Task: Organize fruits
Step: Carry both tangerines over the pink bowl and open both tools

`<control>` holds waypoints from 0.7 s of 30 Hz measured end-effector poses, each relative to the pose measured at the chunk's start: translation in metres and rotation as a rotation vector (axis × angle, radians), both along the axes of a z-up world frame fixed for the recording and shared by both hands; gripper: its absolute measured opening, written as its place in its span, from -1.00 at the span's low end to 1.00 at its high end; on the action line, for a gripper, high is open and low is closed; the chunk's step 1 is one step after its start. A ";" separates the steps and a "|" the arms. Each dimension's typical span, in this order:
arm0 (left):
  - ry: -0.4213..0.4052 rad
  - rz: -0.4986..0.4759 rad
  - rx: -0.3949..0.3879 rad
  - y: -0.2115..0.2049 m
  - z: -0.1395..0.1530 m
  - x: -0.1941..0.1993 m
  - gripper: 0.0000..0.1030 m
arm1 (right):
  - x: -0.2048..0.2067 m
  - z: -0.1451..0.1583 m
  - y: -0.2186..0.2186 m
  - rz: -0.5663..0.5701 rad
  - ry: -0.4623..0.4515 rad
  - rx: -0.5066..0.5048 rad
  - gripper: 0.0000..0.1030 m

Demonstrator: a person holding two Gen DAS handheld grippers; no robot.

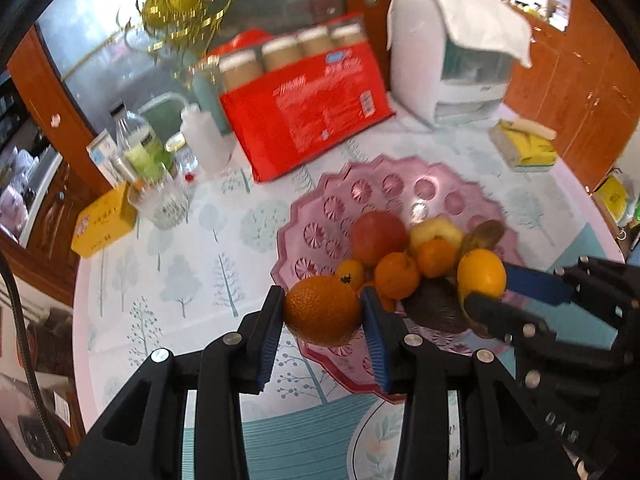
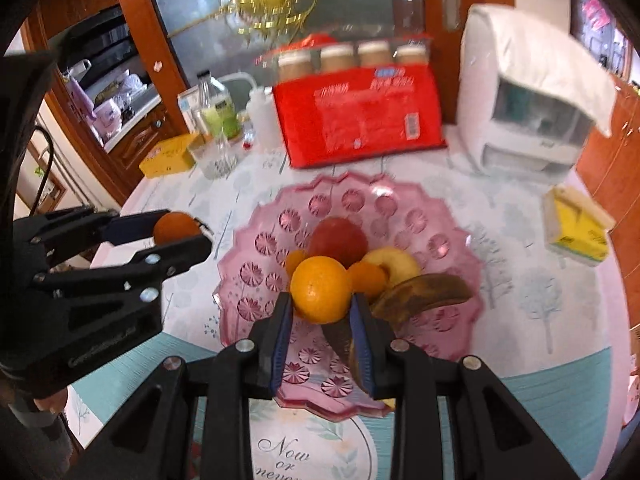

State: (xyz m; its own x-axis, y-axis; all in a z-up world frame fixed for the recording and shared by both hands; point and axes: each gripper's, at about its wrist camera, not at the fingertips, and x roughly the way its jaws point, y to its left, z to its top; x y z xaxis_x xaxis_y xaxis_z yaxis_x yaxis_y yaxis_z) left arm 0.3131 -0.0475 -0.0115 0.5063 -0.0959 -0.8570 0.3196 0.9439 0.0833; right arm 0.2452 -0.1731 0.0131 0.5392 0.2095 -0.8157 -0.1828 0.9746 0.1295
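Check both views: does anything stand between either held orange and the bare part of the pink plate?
Nothing visible does. The left tool grips its orange at the pink plate's rim; the right tool grips its orange above it.

bare tablecloth [image 1: 168,264] left of the pink dish [image 1: 400,184]; bottles [image 1: 140,140], red package [image 1: 320,120] crowding behind

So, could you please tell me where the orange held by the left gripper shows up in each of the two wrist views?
Left wrist view: the darker orange sits low in the centre, clamped in the left gripper.
Right wrist view: the same orange is at the left edge, mid-height, partly hidden by a finger.
Shared landmark: the pink plate, with the red package behind it.
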 end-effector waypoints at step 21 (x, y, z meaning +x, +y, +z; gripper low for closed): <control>0.116 -0.019 0.043 -0.016 -0.076 0.025 -0.28 | 0.010 -0.058 0.010 0.028 0.107 0.018 -0.42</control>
